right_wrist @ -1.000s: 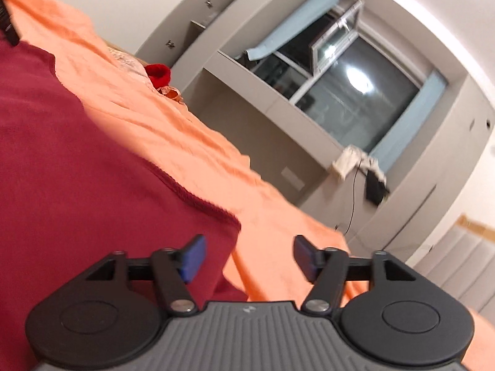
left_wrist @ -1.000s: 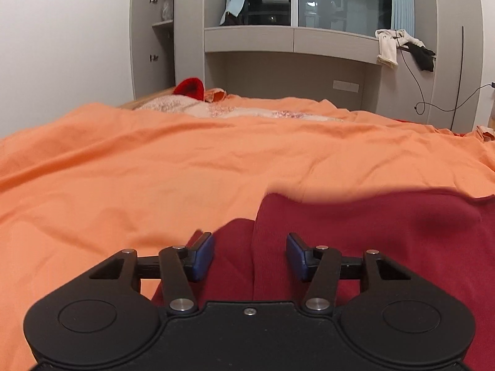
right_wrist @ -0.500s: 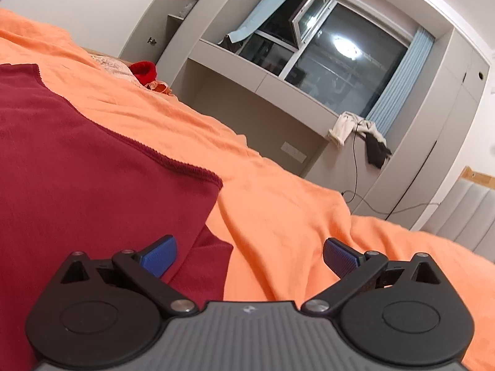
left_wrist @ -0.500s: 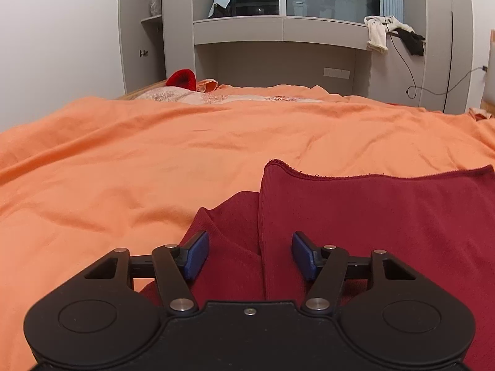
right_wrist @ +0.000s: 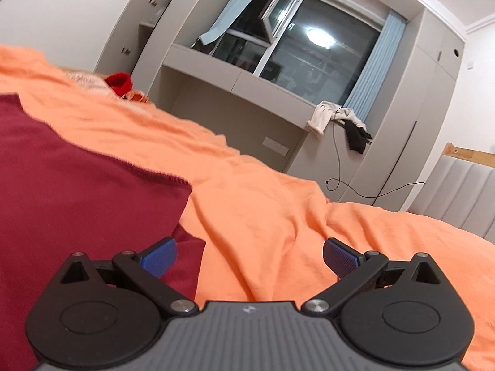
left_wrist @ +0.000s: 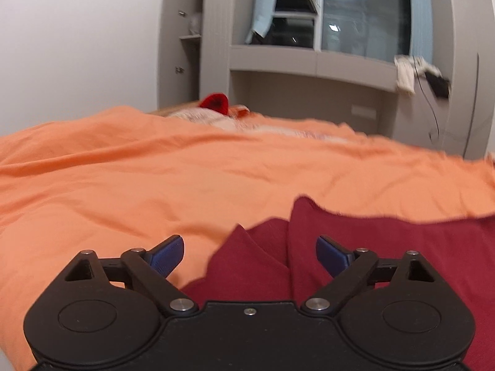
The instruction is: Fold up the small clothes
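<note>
Now the left gripper (left_wrist: 250, 255) hangs low over the near edge of the garment (left_wrist: 386, 256), its jaws opening; dark red folds lie between the blue pads (left_wrist: 165, 255) but neither pad touches them. That garment lies flat on the orange sheet (left_wrist: 154, 185). Further right, the right gripper (right_wrist: 250, 256) gapes fully wide and grips nothing, the garment's corner (right_wrist: 182, 266) just beneath its left pad.

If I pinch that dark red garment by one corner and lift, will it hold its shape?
Probably not: the dark red garment already creases and folds over itself, so it looks floppy. It seems thin, likely light. Its ribbed hem may grip the orange bedcover slightly.
</note>
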